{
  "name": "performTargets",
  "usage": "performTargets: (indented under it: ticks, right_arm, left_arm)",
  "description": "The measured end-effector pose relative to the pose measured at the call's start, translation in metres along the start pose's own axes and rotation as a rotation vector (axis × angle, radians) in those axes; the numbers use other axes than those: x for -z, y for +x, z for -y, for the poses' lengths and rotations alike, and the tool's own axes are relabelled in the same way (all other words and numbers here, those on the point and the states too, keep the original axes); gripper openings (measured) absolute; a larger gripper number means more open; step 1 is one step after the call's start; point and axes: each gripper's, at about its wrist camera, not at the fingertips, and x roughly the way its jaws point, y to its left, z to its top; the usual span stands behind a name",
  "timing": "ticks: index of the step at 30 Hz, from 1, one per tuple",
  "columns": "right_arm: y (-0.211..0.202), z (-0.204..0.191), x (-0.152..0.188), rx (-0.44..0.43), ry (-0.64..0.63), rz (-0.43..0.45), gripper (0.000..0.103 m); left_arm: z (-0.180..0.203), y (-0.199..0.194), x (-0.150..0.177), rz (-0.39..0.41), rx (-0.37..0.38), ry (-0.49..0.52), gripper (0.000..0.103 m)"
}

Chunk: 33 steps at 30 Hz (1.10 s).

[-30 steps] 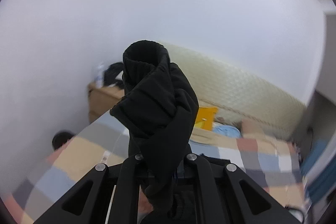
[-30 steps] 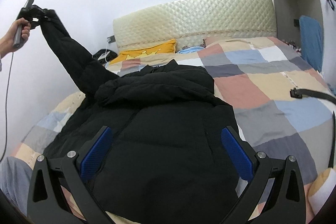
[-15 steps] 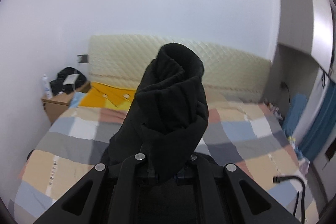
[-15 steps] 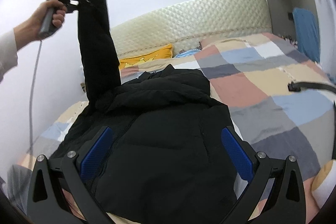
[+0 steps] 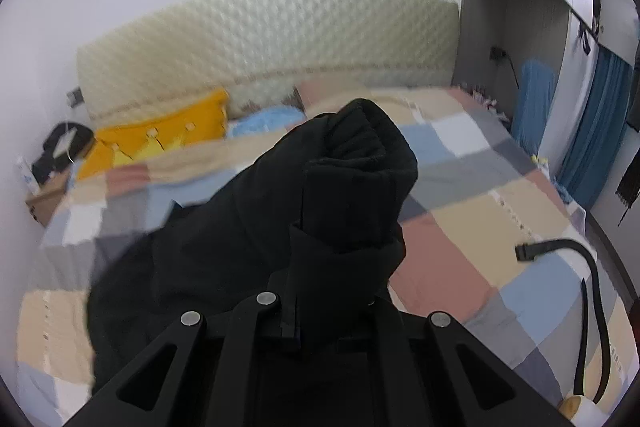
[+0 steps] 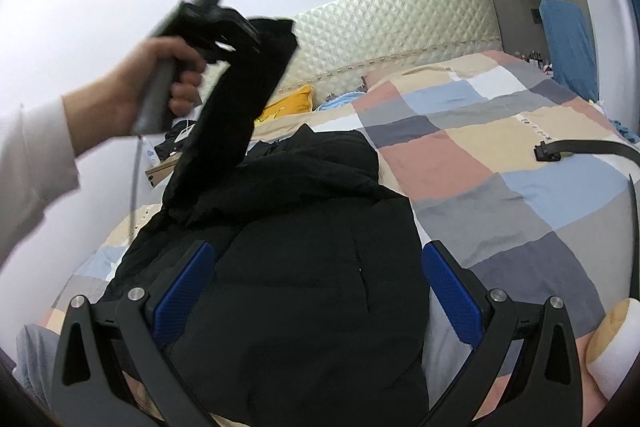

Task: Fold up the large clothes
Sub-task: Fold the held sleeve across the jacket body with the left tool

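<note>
A black puffer jacket (image 6: 304,267) lies spread on the checked bed. My left gripper (image 6: 256,39) is shut on the cuff of its left sleeve (image 6: 236,115) and holds it raised over the jacket's body. In the left wrist view the bunched cuff (image 5: 352,187) fills the space between the fingers, with the jacket (image 5: 192,259) below. My right gripper (image 6: 316,279) is open and empty, low over the jacket's lower part, blue pads (image 6: 184,287) apart.
The checked bedspread (image 6: 500,155) stretches right. A black strap (image 6: 580,149) lies on it at the right. A yellow pillow (image 5: 160,143) and a quilted headboard (image 6: 400,23) are at the far end. A nightstand (image 5: 44,195) stands at the left.
My left gripper has swung the sleeve from far out at the left up and over toward the jacket's middle. The right gripper has stayed open in place.
</note>
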Motion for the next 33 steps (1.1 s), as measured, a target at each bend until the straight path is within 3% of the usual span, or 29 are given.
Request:
performTargets:
  ticks: [6, 13, 17, 19, 26, 28, 29, 30, 31, 32, 33]
  right_arm:
    - [0.008, 0.008, 0.004, 0.015, 0.021, -0.035, 0.103]
    - [0.01, 0.016, 0.005, 0.044, 0.033, -0.033, 0.103]
    - [0.016, 0.02, 0.004, 0.044, 0.049, -0.04, 0.103]
    - [0.019, 0.019, 0.004, 0.042, 0.045, -0.049, 0.103]
    - [0.02, 0.018, 0.005, 0.052, 0.045, -0.046, 0.103]
    - [0.02, 0.018, 0.005, 0.058, 0.045, -0.045, 0.103]
    - [0.021, 0.018, 0.005, 0.061, 0.046, -0.047, 0.103]
    - [0.023, 0.018, 0.005, 0.063, 0.046, -0.048, 0.103]
    - [0.024, 0.018, 0.005, 0.065, 0.045, -0.049, 0.103]
    - [0.025, 0.017, 0.005, 0.067, 0.042, -0.051, 0.103]
    - [0.026, 0.016, 0.005, 0.069, 0.04, -0.052, 0.103]
  left_arm:
    - [0.048, 0.07, 0.044, -0.093, -0.011, 0.095, 0.008]
    - [0.065, 0.136, 0.101, -0.182, -0.045, 0.152, 0.01]
    - [0.079, 0.16, 0.121, -0.248, -0.077, 0.233, 0.013]
    - [0.082, 0.16, 0.124, -0.238, -0.088, 0.252, 0.013]
    - [0.078, 0.124, 0.114, -0.081, -0.101, 0.244, 0.021]
    - [0.084, 0.111, 0.115, -0.032, -0.116, 0.297, 0.029]
    - [0.085, 0.107, 0.115, -0.024, -0.113, 0.303, 0.042]
    - [0.085, 0.1, 0.115, -0.011, -0.107, 0.294, 0.065]
    - [0.084, 0.095, 0.114, 0.002, -0.104, 0.281, 0.076]
    - [0.082, 0.088, 0.112, 0.023, -0.099, 0.269, 0.085]
    - [0.081, 0.079, 0.11, 0.049, -0.095, 0.258, 0.085]
